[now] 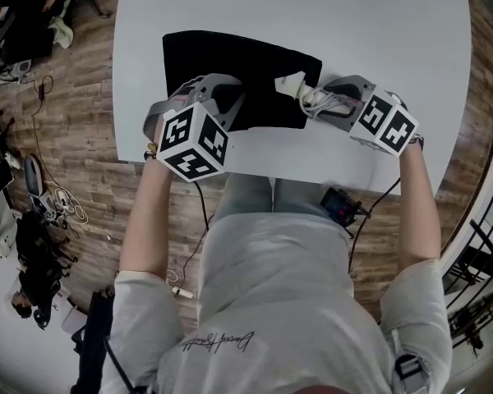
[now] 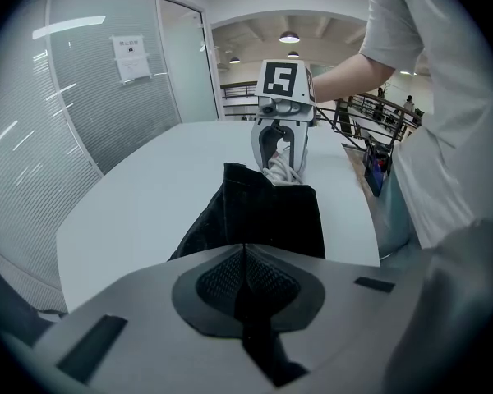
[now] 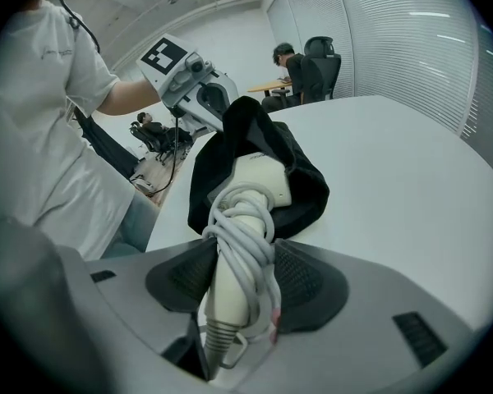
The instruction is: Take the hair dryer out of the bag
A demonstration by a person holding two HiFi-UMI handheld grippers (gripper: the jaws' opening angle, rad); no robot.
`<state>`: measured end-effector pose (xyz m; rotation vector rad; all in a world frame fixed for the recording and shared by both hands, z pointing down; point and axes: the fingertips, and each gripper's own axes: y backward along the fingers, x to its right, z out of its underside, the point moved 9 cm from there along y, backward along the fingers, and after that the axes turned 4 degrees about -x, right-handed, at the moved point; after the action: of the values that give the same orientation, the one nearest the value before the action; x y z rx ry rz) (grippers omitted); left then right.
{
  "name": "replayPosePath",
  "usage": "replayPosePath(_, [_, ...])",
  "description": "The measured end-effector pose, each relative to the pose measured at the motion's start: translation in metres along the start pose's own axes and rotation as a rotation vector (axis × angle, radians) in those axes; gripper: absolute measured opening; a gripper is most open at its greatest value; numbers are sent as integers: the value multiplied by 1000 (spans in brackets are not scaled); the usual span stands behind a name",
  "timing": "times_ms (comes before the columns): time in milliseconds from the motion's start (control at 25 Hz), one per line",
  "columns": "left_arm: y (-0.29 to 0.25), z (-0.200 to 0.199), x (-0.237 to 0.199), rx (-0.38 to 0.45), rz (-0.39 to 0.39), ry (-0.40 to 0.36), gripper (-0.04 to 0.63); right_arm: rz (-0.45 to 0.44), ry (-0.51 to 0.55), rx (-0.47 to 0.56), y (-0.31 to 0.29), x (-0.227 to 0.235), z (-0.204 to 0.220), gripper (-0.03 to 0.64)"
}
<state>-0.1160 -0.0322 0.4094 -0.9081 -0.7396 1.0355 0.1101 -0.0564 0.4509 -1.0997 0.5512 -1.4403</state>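
Hair dryer point(image 3: 245, 189) partway out of the black bag point(image 1: 230, 64) on the white surface point(image 1: 370, 23).
Right tongs point(image 3: 234, 273) clasp its cord-wrapped handle, the head inside the bag's mouth; left tongs point(image 2: 245, 261) are clenched on the bag's fabric.

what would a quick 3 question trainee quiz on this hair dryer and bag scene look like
1. Multiple choice: what is the right gripper closed on?
A a mug
B the hair dryer, by its cord-wrapped handle
C nothing

2. True or false: the hair dryer is fully clear of the bag.

3. Fill in: the left gripper is shut on the ____.

Key
1. B
2. False: its head sits inside the bag's mouth.
3. bag
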Motion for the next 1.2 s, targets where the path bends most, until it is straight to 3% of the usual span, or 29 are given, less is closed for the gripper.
replayPosePath(920, [-15, -1, -3, 13, 14, 51, 17, 80, -228, 123, 23, -13, 65, 232])
replayPosePath(1200, [-21, 3, -7, 47, 35, 119, 17, 127, -290, 147, 36, -10, 79, 227])
